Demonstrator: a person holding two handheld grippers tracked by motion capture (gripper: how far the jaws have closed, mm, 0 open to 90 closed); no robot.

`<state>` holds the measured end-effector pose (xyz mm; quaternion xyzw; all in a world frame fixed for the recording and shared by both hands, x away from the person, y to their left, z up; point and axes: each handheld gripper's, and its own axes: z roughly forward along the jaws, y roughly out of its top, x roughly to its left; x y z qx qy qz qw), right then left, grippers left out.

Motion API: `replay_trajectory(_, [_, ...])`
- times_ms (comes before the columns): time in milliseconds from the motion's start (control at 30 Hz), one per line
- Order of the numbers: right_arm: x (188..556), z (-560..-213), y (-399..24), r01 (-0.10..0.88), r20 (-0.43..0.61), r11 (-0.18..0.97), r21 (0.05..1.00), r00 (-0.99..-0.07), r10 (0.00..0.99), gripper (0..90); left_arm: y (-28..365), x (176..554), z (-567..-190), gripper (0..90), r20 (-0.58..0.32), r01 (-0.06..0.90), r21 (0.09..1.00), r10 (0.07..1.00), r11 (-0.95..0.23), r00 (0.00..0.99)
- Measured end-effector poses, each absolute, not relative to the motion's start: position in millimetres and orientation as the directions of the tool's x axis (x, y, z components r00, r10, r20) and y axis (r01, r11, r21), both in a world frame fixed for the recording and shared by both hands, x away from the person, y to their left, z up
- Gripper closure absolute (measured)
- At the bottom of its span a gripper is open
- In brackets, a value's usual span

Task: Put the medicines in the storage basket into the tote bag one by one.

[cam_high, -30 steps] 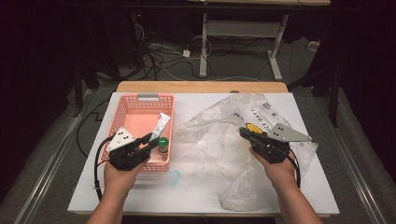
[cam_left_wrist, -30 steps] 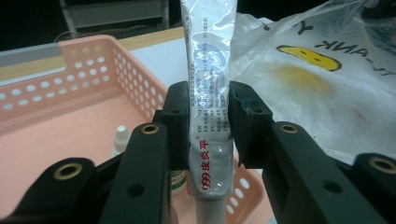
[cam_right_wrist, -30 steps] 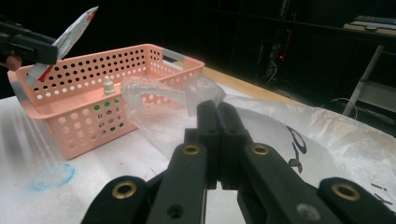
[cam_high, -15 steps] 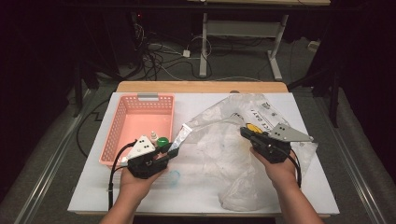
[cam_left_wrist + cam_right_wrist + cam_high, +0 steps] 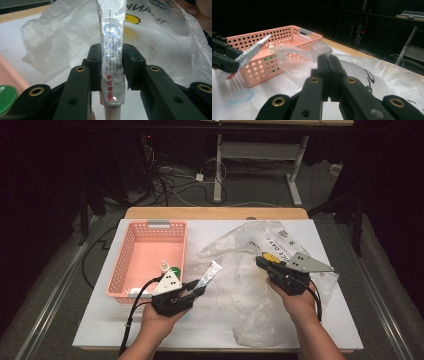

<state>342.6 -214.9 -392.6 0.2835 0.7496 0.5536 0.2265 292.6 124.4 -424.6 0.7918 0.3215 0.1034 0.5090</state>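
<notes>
A slim ointment tube (image 5: 112,47) is clamped between the jaws of the left gripper (image 5: 192,291). In the left gripper view the tube is seen to be silvery white, glossy and creased, with a blue emblem in its upper half, columns of small dark print along the middle, and red characters beginning "999" near the lower end. A plain white neck projects below the printed body, behind the jaws; the flat crimped end points away from the gripper. The pads are pressed against both sides of the tube at about mid-length.

In the high view the tube (image 5: 208,276) is held above the white table (image 5: 100,320), between the pink basket (image 5: 131,262) and the clear plastic bag (image 5: 240,270), with its far end angled toward the bag. The bag is crumpled and translucent, and a yellow smiley mark with black lettering is printed on it.

The right gripper (image 5: 261,262) is closed on the edge of the bag; in the right gripper view its jaws are seen together, with a fold of film (image 5: 320,51) pinched and raised between them.

A small white bottle (image 5: 163,266) and a green-capped item (image 5: 175,270) are left standing in the basket.
</notes>
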Motion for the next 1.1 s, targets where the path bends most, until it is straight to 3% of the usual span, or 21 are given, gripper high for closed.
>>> replay_trajectory(367, [342.2,-393.1,-217.3,0.176,-0.020,0.219,0.960,-0.734,0.679,90.0,72.2,307.2,-443.4,68.2,-0.173,0.421,0.841,0.567,-0.341,0.805])
replay_trajectory(1100, [342.6,-390.7,-219.3,0.168,-0.020,0.208,0.963,-0.731,0.682,90.0,14.0,353.7,-468.8,68.0,-0.144,0.436,0.817,0.597,-0.378,0.789])
